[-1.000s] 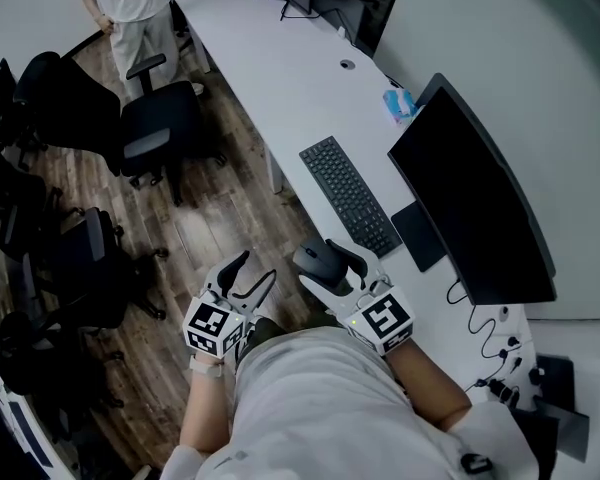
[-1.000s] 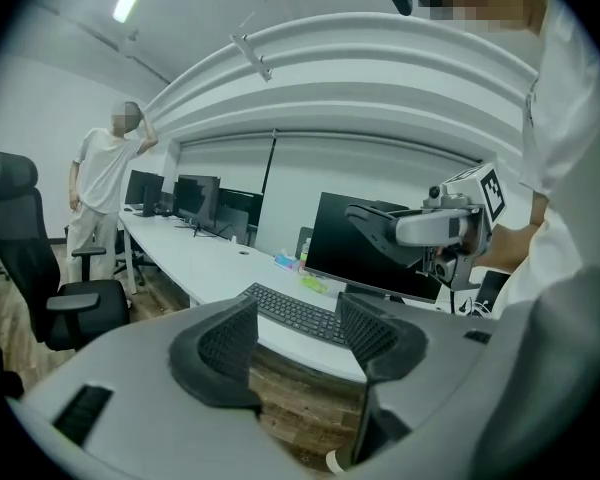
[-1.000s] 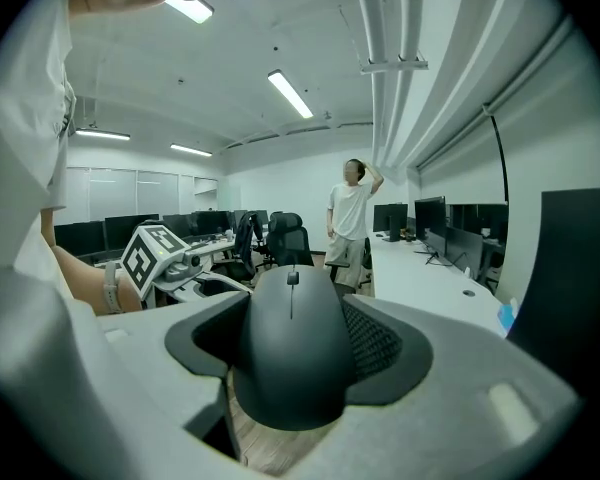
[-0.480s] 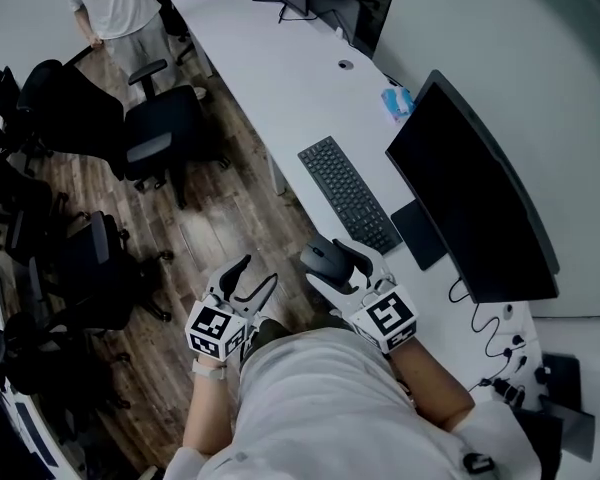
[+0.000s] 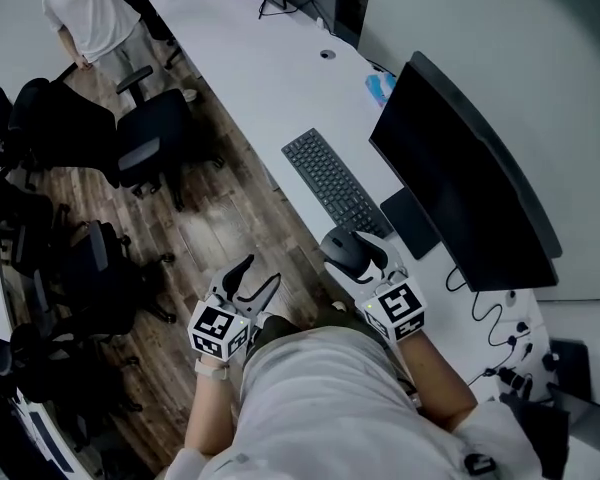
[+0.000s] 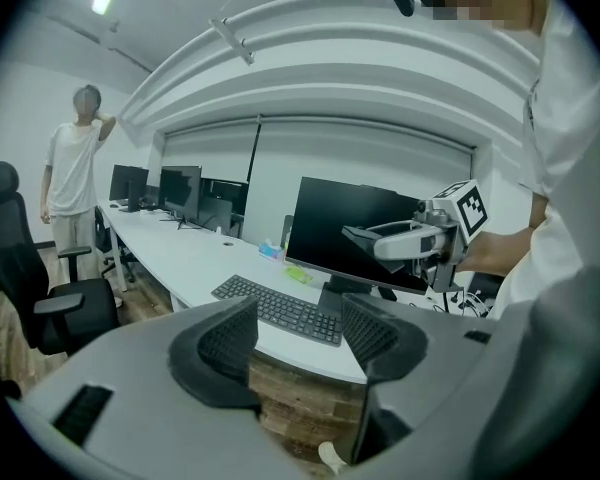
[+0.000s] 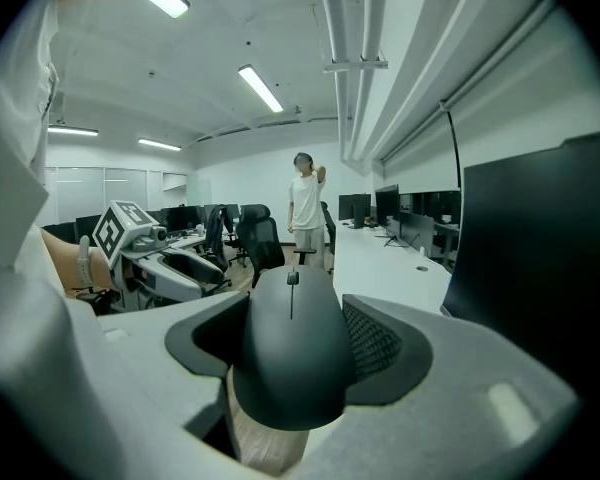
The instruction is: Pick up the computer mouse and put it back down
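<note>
We hold the computer mouse [image 7: 290,353] clamped between the jaws of the right hand-held gripper [image 5: 352,258]. The ribbed pads press its left and right flanks, and its wheel end points away from us. It hangs over the near edge of the bench [image 5: 270,78], just near of the keyboard [image 5: 335,183] and left of the monitor [image 5: 460,188]. The left gripper view shows the right tool raised clear of the white top. The left hand-held gripper [image 6: 295,333] is idle, its jaws apart with nothing between them, out over the wooden floor [image 5: 210,228] to the left of the bench.

We judge the mouse to be light, with a stiff plastic shell. Its smooth, rounded back could slip out of a hold taken high up. The flanks near the middle, where the jaws sit now, look like the soundest place to grip. The buttons and wheel should take no pressure.

The underside of the mouse is hidden in every view, and we cannot tell whether a cable trails from it. Its height above the bench is hard to read, and our own torso cuts off the near part of the head view.
</note>
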A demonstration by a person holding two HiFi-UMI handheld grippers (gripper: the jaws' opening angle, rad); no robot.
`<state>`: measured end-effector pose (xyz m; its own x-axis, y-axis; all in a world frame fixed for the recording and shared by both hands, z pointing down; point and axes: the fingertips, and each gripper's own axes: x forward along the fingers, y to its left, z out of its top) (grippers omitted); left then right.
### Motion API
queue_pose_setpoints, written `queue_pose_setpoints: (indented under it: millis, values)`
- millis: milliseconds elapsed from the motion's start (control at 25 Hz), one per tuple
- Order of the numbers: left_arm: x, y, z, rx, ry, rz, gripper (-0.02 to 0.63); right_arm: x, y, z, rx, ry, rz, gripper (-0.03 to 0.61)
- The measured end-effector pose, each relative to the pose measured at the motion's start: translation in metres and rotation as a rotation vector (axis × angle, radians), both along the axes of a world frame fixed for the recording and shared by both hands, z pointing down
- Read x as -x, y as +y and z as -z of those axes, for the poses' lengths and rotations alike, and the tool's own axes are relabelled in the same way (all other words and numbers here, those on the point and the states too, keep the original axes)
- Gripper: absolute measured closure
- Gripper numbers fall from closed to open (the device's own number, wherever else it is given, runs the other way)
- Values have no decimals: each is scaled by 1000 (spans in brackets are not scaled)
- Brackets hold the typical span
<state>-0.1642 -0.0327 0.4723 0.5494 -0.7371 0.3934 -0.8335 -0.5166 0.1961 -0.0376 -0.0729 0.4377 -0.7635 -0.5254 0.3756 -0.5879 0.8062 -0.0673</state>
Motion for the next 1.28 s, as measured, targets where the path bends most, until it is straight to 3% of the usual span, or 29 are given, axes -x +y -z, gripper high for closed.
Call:
queue_pose_setpoints:
  millis: [720, 1280]
  values:
    - [-91, -8, -16, 76, -46, -120, 362, -126, -14, -105, 157, 87, -197, 287]
    - [-129, -14, -33, 134, -76, -167, 362, -178, -7, -199, 301, 165, -254, 287]
